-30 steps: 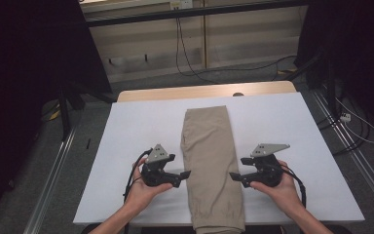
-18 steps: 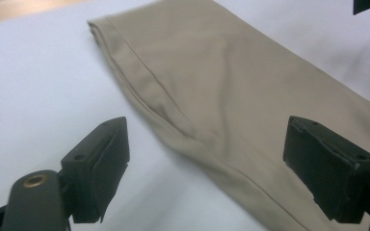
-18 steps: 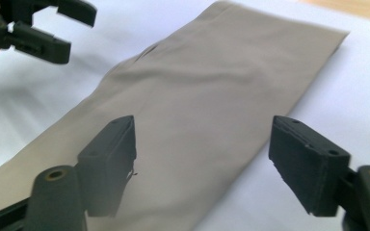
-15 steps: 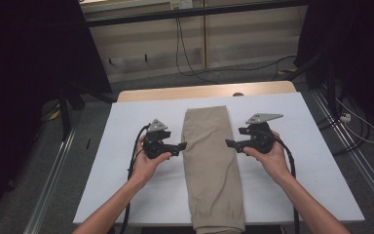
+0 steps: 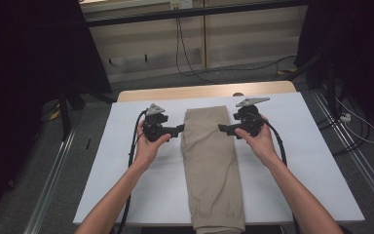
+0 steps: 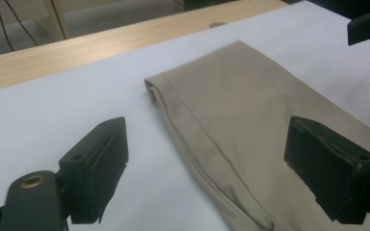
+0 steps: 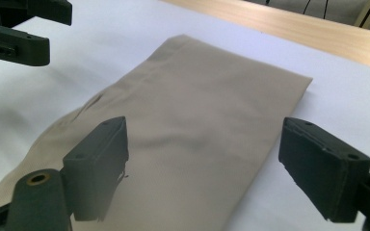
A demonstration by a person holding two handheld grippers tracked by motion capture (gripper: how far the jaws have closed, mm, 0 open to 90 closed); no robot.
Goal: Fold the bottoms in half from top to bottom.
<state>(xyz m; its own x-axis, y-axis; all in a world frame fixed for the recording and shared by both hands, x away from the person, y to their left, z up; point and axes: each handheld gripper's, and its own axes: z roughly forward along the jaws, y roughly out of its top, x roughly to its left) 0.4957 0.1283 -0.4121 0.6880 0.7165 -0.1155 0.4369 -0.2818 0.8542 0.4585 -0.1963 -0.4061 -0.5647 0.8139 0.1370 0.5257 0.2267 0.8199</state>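
From the high view, the folded tan trousers (image 5: 212, 165) lie long-ways on the white table (image 5: 126, 161), right between the two claws. The left claw (image 5: 179, 128) sits just off the trousers' left edge and the right claw (image 5: 222, 127) just off the right edge, both near the far end. Both claws are wide open and hold nothing.

From the left gripper view, the trousers' edge (image 6: 207, 144) runs between the open jaws. If the claw shuts here, it may catch just the top layer, and the fold could fall open.

From the right gripper view, the cloth (image 7: 197, 125) lies under and between the open jaws. One side lifted first could twist the trousers.

A second ago both claws were nearer the person, by the trousers' middle. The right claw's jaws have just been opening, with nothing pinched.
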